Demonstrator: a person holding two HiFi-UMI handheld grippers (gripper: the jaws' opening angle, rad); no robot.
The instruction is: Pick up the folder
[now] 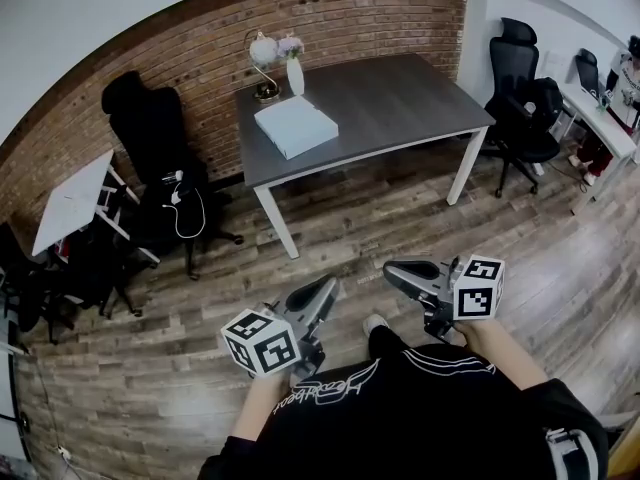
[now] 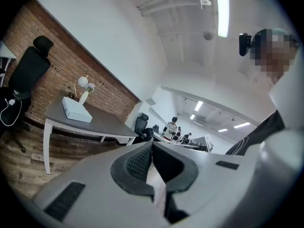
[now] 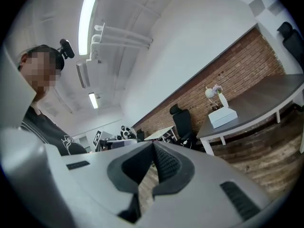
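The pale blue, flat rectangular folder [image 1: 295, 126] lies on the dark grey, white-legged table [image 1: 400, 98] beside the red brick wall [image 1: 200, 58], well apart from both grippers. The left gripper [image 1: 328, 288] and the right gripper [image 1: 392, 268] each have their jaws pressed together on nothing.

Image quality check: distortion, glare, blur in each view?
Head view: heavy fisheye, brick wall bows; folder evenly lit, sharp. Left gripper view: ceiling light blown out, dark vignette corners. Right gripper view: same glare from ceiling strip, folder small but legible.
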